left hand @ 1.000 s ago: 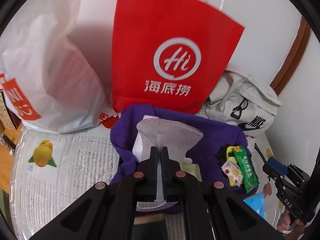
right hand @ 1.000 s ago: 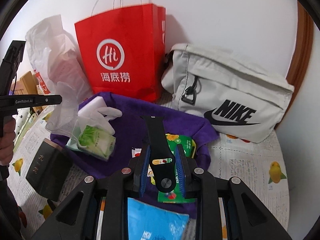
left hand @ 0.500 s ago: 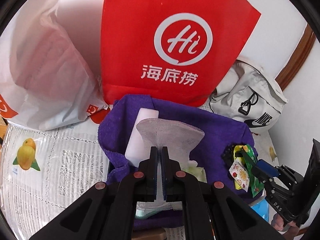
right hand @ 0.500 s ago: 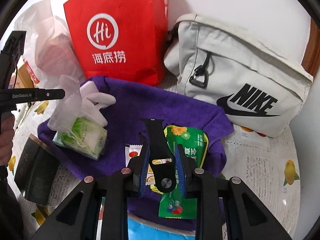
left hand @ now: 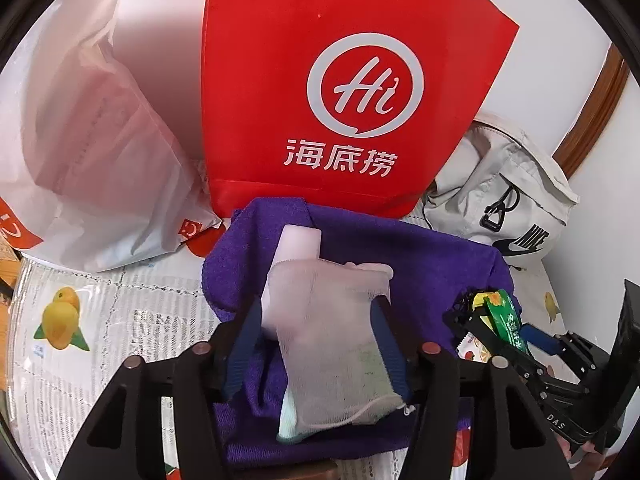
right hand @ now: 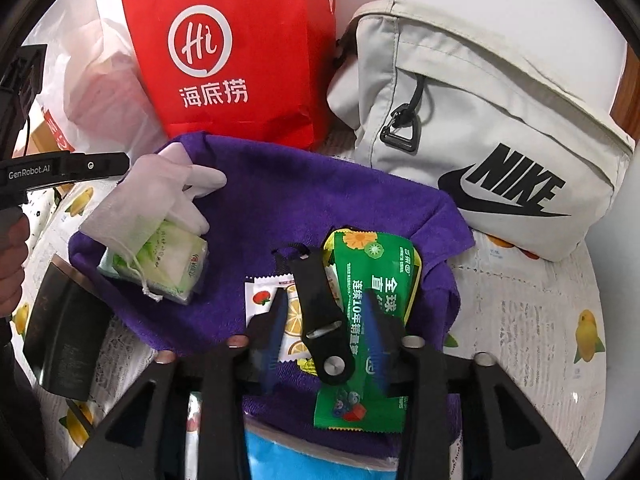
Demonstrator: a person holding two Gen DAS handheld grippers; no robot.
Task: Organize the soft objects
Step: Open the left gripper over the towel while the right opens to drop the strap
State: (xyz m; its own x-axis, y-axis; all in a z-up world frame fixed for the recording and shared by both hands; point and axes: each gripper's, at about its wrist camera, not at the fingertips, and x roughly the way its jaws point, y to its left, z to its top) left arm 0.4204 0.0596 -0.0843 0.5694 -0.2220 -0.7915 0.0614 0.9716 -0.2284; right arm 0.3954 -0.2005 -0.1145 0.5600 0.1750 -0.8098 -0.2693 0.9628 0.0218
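Observation:
A purple towel [left hand: 432, 264] [right hand: 304, 200] lies spread in front of the bags. My left gripper [left hand: 316, 344] is open; the white mesh pouch [left hand: 336, 336] [right hand: 132, 204] lies loose between its fingers on a green tissue pack [right hand: 176, 264] and a white glove [right hand: 200, 184]. My right gripper [right hand: 326, 332] is open; the black watch strap [right hand: 320, 312] lies between its fingers on a green snack packet [right hand: 372, 292] and small fruit sachets [right hand: 264, 300]. The right gripper also shows in the left wrist view [left hand: 560, 376], beside the snacks [left hand: 500, 320].
A red paper bag [left hand: 340, 92] [right hand: 236, 52] stands behind the towel. A white plastic bag [left hand: 80, 140] is to its left, a grey Nike bag [right hand: 480, 128] [left hand: 508, 204] to its right. A black box [right hand: 60, 328] and a blue packet [right hand: 304, 460] lie near me on the lemon-print cloth [left hand: 88, 320].
Both grippers have opened. The left let go of the mesh pouch, which dropped onto the tissue pack. The right let go of the watch strap, now resting on the snack packets. Both moved closer to the towel.

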